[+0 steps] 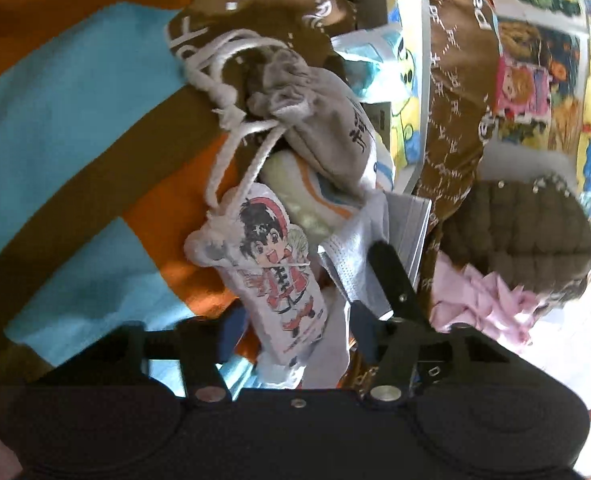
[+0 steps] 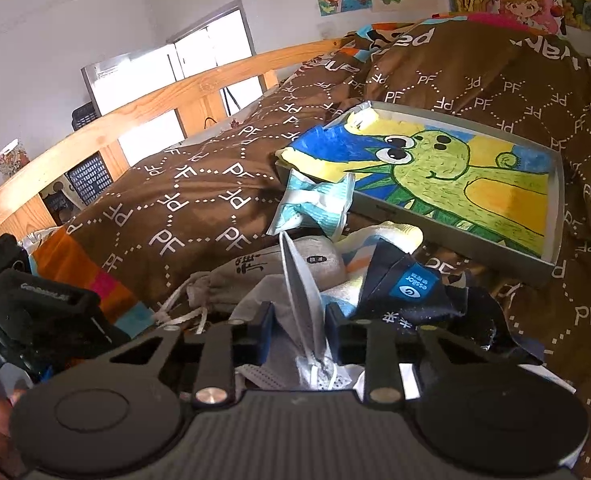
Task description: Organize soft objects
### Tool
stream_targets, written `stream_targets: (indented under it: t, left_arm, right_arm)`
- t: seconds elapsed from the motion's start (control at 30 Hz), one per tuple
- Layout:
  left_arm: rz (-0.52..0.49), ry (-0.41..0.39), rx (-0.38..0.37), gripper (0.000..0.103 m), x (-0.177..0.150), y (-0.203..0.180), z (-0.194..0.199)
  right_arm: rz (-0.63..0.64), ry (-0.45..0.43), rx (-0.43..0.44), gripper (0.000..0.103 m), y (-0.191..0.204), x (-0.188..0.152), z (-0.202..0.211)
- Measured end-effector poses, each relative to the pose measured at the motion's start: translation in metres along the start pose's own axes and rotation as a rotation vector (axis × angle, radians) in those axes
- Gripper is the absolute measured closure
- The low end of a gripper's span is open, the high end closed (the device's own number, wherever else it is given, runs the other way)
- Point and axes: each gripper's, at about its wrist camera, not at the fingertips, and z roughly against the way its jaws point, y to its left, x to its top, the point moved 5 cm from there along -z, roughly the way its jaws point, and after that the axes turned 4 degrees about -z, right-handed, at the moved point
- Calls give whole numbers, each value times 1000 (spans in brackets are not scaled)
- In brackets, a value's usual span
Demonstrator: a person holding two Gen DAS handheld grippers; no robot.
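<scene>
In the left wrist view my left gripper (image 1: 291, 320) is open around a small white drawstring pouch with a cartoon figure (image 1: 271, 272); whether the pads touch it I cannot tell. Its cord runs up to a grey drawstring pouch (image 1: 319, 120). A white face mask (image 1: 359, 256) lies beside the right finger (image 1: 391, 276). In the right wrist view my right gripper (image 2: 299, 328) is open around an upright folded grey-white face mask (image 2: 299, 280). The grey pouch (image 2: 263, 268), a dark blue cloth with a blue label (image 2: 411, 292) and a wrapped mask packet (image 2: 315, 204) lie in the pile on the brown bedspread (image 2: 183, 208).
A shallow grey box lid (image 2: 555, 208) holding a green cartoon drawing leans on the bedding behind the pile. A wooden bed rail (image 2: 135, 100) runs along the left. A brown knitted hat (image 1: 515, 232) and pink cloth (image 1: 483, 300) lie right of the left gripper. Posters cover the wall.
</scene>
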Motion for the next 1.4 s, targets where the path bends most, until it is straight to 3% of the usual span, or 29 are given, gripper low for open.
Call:
stream_targets:
  t: [0.13, 0.23, 0.37, 0.43, 0.67, 0.87, 1.1, 1.23, 1.4]
  left_arm:
    - [-2, -25, -37, 73, 3, -1, 8]
    - [-7, -55, -50, 76, 10, -1, 8]
    - [76, -102, -51, 76, 16, 9, 9]
    - [83, -117, -37, 82, 18, 12, 9]
    - [25, -104, -3, 91, 9, 7, 21]
    - [-204, -112, 11, 92, -14, -23, 43]
    - [-588, -258, 109, 92, -20, -72, 65]
    - [-785, -288, 159, 92, -9, -112, 49]
    - [-945, -323, 140, 92, 20, -159, 10]
  right_arm:
    - [-7, -17, -18, 81, -1, 1, 4]
    - [-14, -26, -29, 84, -3, 1, 6]
    - [-17, -33, -42, 85, -3, 0, 7]
    - [-21, -39, -46, 85, -3, -1, 10]
    - [-42, -92, -44, 86, -2, -1, 28]
    - [-73, -167, -29, 86, -5, 4, 48]
    - [-128, -261, -50, 85, -21, 12, 62]
    - [-163, -328, -89, 85, -38, 29, 58]
    - [-248, -380, -146, 85, -76, 54, 34]
